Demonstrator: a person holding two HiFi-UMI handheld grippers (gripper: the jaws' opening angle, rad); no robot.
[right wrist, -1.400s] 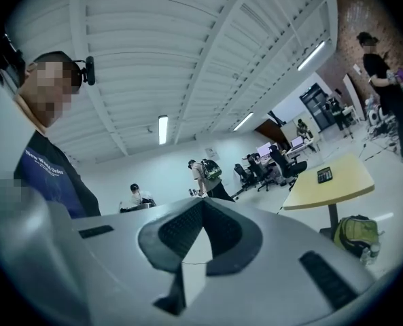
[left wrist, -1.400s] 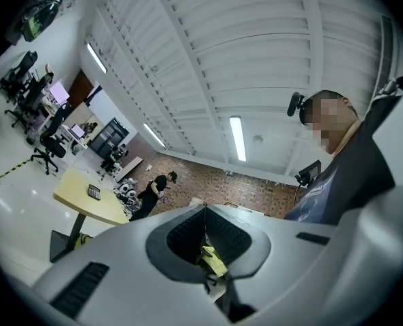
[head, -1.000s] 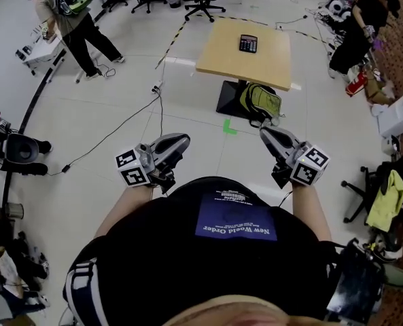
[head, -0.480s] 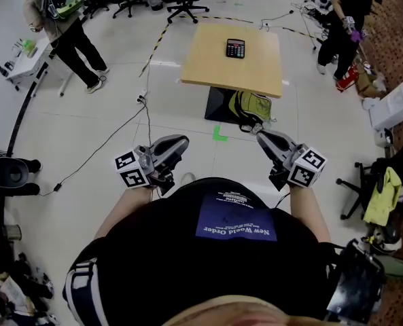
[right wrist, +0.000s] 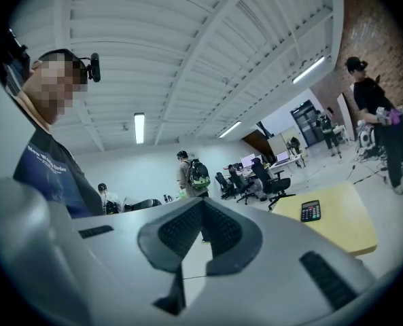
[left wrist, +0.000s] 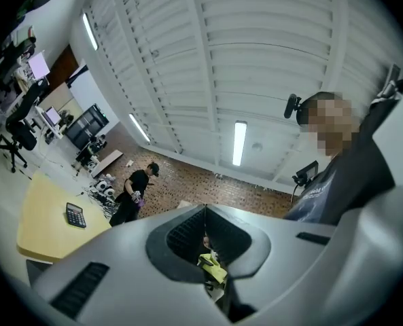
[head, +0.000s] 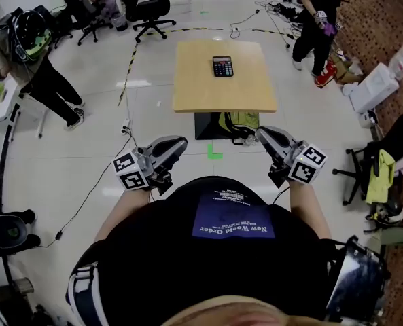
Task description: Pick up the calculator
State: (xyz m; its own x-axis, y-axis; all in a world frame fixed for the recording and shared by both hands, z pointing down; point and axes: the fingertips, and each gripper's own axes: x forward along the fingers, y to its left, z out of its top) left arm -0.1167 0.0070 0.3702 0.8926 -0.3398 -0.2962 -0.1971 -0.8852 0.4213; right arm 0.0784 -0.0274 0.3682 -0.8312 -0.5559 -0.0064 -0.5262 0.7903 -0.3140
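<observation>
Overhead only, backpack [head: 242, 120] (green-trimmed) beneath table [head: 187, 94] with calculator [head: 222, 66]

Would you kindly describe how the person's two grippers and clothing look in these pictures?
The left gripper and right gripper are smooth grey, beak-shaped shells with dark ribbed pads. Each carries a white cube printed with black square markers. The person wears a black top bearing a blue printed patch.

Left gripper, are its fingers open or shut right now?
Shut. The left gripper has its fingers meeting at a seam, nothing between them; the calculator lies away on the table.
</observation>
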